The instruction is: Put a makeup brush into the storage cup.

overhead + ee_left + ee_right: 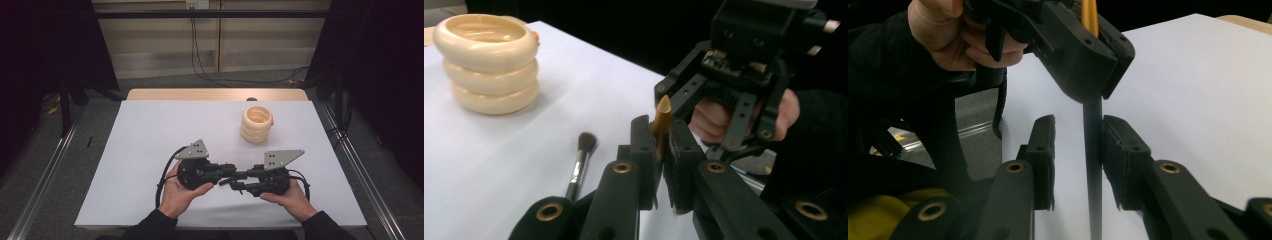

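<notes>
A thin brush handle with an amber end (664, 112) and a dark shaft (1093, 165) is clamped in my left gripper (661, 132), which is shut on it. The two grippers face each other near the table's front edge, left gripper (230, 171) and right gripper (240, 184). The dark shaft runs down between the jaws of my right gripper (1078, 127). One pad (1115, 150) is at the shaft, while the other pad (1045, 150) stands clear of it with a gap.
A cream holder of three stacked rings (256, 124) stands on the white table cover (150, 130) at the back right. A dark-bristled brush head with a silver ferrule (585, 145) shows beside my left jaws. Dark curtains and metal rails flank the table.
</notes>
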